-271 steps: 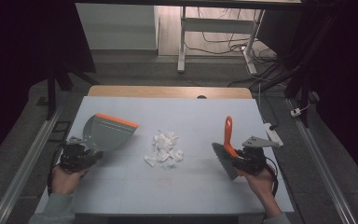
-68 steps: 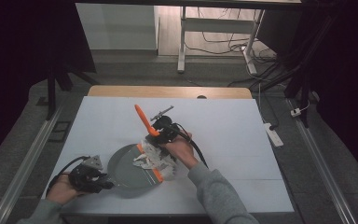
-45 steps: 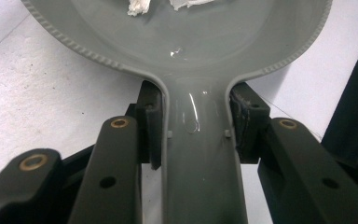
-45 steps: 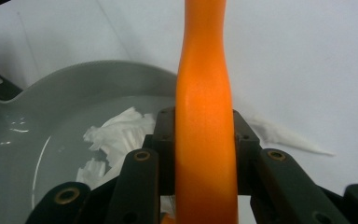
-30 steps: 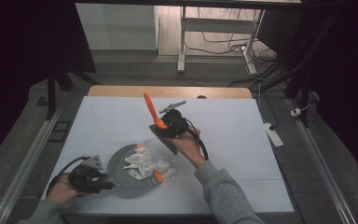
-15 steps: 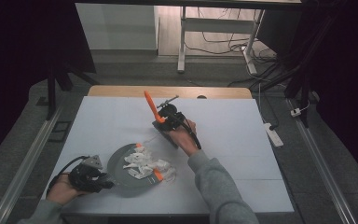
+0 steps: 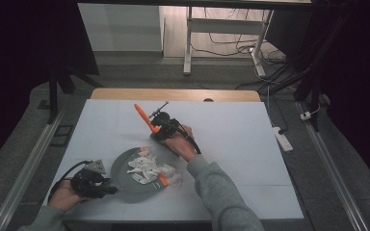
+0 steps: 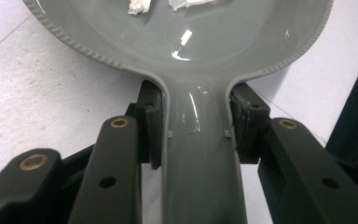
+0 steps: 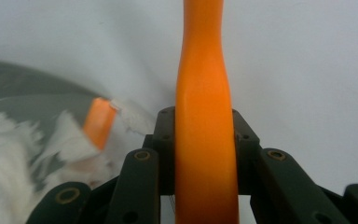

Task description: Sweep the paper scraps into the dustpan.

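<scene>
The left gripper [image 8: 193, 140] pinched the glossy grey dustpan [image 7: 132, 185] by its handle, as before; the pan lay flat near the table's [image 7: 241, 139] front left, handle toward the person. The right gripper [image 9: 204, 126] clamped the smooth orange brush handle [image 9: 204, 116], which pointed up and away. Since half a second earlier it had shifted slightly away from the pan. Crumpled white paper scraps [image 7: 147, 168] sat in the pan.

Glossy plastic, matt tabletop

Between the left jaws, the grey dustpan [image 8: 200, 56] is glossy plastic with a ribbed rim; ahead lie crumpled paper scraps [image 7: 149, 168]. The brush handle [image 9: 205, 140] looks smooth orange plastic; the tabletop [image 7: 241, 139] matt white.
</scene>
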Action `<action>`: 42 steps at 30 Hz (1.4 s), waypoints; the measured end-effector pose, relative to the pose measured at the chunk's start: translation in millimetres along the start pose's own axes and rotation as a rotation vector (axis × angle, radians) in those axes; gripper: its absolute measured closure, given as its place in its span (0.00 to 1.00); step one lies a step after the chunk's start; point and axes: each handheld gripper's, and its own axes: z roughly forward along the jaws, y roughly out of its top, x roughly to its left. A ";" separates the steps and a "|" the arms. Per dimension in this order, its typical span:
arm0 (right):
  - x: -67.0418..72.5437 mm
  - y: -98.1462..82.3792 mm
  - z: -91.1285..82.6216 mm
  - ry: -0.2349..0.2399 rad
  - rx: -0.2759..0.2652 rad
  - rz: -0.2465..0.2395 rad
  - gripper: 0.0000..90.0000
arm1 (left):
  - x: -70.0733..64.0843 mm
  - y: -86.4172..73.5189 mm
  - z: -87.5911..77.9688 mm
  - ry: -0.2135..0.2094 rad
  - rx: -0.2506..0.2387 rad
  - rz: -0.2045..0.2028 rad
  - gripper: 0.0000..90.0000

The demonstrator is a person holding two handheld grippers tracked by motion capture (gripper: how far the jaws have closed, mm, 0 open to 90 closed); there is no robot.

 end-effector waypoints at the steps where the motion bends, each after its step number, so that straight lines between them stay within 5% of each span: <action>1: 3.5 -1.4 -0.8 0.013 -0.003 -0.002 0.79 | 0.1 0.1 0.0 0.000 0.000 0.000 0.68; 12: 38.0 -13.3 -10.3 0.149 -0.009 -0.109 0.79 | -0.5 1.0 0.7 0.002 0.000 -0.006 0.68; 17: 45.6 -13.0 -20.3 0.156 -0.053 -0.138 0.79 | -0.8 1.3 0.7 0.004 0.000 -0.003 0.68; 32: -2.8 -46.8 -69.8 0.055 -0.234 0.047 0.79 | -2.1 -0.2 0.5 -0.004 -0.001 0.006 0.68; 42: -17.3 -82.3 -82.9 0.008 -0.231 0.129 0.79 | -4.1 -3.1 -0.1 -0.016 -0.003 0.012 0.68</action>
